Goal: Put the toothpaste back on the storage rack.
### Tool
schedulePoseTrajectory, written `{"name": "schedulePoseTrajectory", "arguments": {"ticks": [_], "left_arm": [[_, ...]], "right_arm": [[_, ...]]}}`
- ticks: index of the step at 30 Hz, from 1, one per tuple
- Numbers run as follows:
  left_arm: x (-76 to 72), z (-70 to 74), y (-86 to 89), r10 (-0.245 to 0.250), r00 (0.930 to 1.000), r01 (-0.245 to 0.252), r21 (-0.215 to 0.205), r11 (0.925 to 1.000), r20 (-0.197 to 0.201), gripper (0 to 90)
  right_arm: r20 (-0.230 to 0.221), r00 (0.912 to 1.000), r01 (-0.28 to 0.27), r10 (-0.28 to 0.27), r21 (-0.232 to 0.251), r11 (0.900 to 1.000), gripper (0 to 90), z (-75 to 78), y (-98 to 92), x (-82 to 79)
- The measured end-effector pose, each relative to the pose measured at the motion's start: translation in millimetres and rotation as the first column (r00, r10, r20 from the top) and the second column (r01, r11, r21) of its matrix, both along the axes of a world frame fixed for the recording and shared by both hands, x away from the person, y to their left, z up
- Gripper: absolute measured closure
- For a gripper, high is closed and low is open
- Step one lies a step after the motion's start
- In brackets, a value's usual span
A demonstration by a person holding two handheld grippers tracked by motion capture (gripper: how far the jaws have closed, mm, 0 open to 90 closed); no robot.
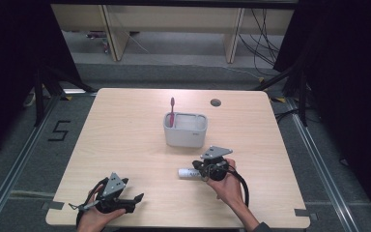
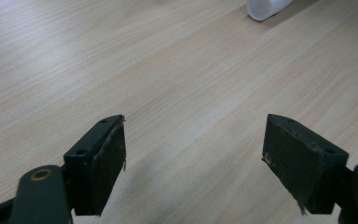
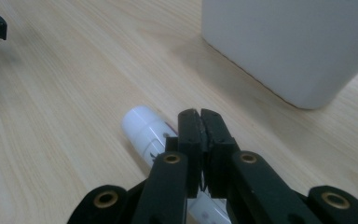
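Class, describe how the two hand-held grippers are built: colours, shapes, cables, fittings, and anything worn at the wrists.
Both are black. The left gripper and right gripper each carry a grey three-cornered plate on top and trail a black cable. The fingers end in flat, dark rectangular pads with frayed edges, joined by black links with brass-coloured rivets. A dark sleeve cuff shows at the right wrist.

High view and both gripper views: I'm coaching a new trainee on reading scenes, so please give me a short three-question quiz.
1. True or false: the pink toothbrush stands in the white holder.
2. Which gripper has its jaws wide apart? A) the left gripper B) the right gripper
3. What lies on the table right by the right gripper?

Key: 1 true; 2 A; 3 a white tube.
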State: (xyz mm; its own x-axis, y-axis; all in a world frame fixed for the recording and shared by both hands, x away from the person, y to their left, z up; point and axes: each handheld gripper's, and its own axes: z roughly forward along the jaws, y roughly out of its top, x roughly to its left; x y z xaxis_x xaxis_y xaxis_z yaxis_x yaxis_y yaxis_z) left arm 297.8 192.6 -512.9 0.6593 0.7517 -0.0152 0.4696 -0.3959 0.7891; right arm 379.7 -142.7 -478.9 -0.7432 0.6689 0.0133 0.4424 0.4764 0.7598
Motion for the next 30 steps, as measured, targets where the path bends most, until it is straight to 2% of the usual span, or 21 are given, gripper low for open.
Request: {"name": "schedulePoseTrajectory", "arguments": {"ticks": [2,3,6,7,8,9,10,11,17,22,23,26,27,28,29,30], "left_arm": [[-0.1,0.3,-0.2,-0.006,1.0,0.006,-0.003,1.0,-0.002,21.0],[-0.7,-0.1,-0.7,-0.008,0.9999,0.008,0.005,1.0,-0.006,21.0],[-0.6,-0.6,-0.9,-0.015,0.9999,0.015,0.003,0.9999,-0.001,20.9],[-0.5,0.6,-0.9,-0.012,0.9999,0.012,0.015,0.9998,-0.007,21.0],[-0.5,0.6,-0.9,-0.012,0.9999,0.012,0.015,0.9998,-0.007,20.9],[-0.7,-0.5,-1.6,-0.011,0.9999,0.011,0.009,0.9999,-0.006,20.9],[-0.8,-0.3,-1.4,-0.016,0.9998,0.016,0.011,0.9998,-0.008,20.9],[-0.6,-0.2,-1.7,-0.014,0.9999,0.014,0.011,0.9998,-0.005,20.9],[-0.5,-0.6,-2.1,-0.016,0.9999,0.016,0.005,0.9999,-0.001,20.9],[-1.1,-0.6,-2.3,-0.017,0.9998,0.017,0.013,0.9998,-0.004,20.9],[-1.0,-0.6,-2.6,-0.021,0.9998,0.021,0.013,0.9997,-0.007,20.9],[-1.2,-1.1,-2.7,-0.019,0.9998,0.019,0.014,0.9997,-0.004,20.9],[-1.5,-0.2,-2.7,-0.018,0.9998,0.018,0.008,0.9998,-0.003,20.9],[-1.0,0.1,-1.9,-0.019,0.9998,0.019,0.023,0.9995,-0.002,20.9],[-1.3,-0.6,-2.7,-0.017,0.9998,0.017,0.011,0.9998,-0.004,21.0],[-1.3,-0.6,-2.7,-0.017,0.9998,0.017,0.011,0.9998,-0.004,20.9]], "right_arm": [[-0.008,1.0,-0.005,0.005,-0.001,1.0,87.9,-0.7,2.8,1.4],[-0.026,0.9997,0.002,-0.002,0.011,1.0,87.8,-3.6,7.9,4.3],[-0.037,0.9993,0.0,0.0,-0.004,1.0,87.7,-5.9,10.8,8.2],[-0.051,0.9986,0.014,-0.014,0.013,1.0,87.7,-9.5,15.6,10.7],[-0.059,0.9982,0.004,-0.005,-0.011,1.0,87.5,-9.5,16.0,12.4],[-0.064,0.9979,0.007,-0.007,-0.005,1.0,87.5,-10.5,18.2,13.3],[-0.042,0.9991,-0.004,0.003,-0.003,1.0,87.3,-13.3,20.5,15.7],[-0.077,0.997,0.006,-0.007,-0.013,1.0,87.3,-11.7,22.3,14.9],[-0.065,0.9979,-0.006,0.004,-0.031,1.0,87.1,-15.2,34.8,18.9],[-0.071,0.9974,-0.007,0.005,-0.036,0.999,87.2,-16.3,39.2,18.1],[-0.07,0.997,-0.036,0.032,-0.049,0.998,86.9,-17.4,39.8,18.1],[-0.092,0.9956,-0.021,0.016,-0.048,0.999,86.5,-17.2,41.3,13.7],[-0.084,0.9951,-0.058,0.053,-0.067,0.996,86.3,-16.6,40.4,12.2],[-0.091,0.9943,-0.061,0.055,-0.066,0.996,86.3,-15.8,40.9,9.4],[-0.071,0.9955,-0.067,0.062,-0.065,0.996,86.2,-17.5,41.6,7.6],[-0.091,0.9932,-0.079,0.071,-0.078,0.994,86.1,-15.7,41.1,4.8]]}}
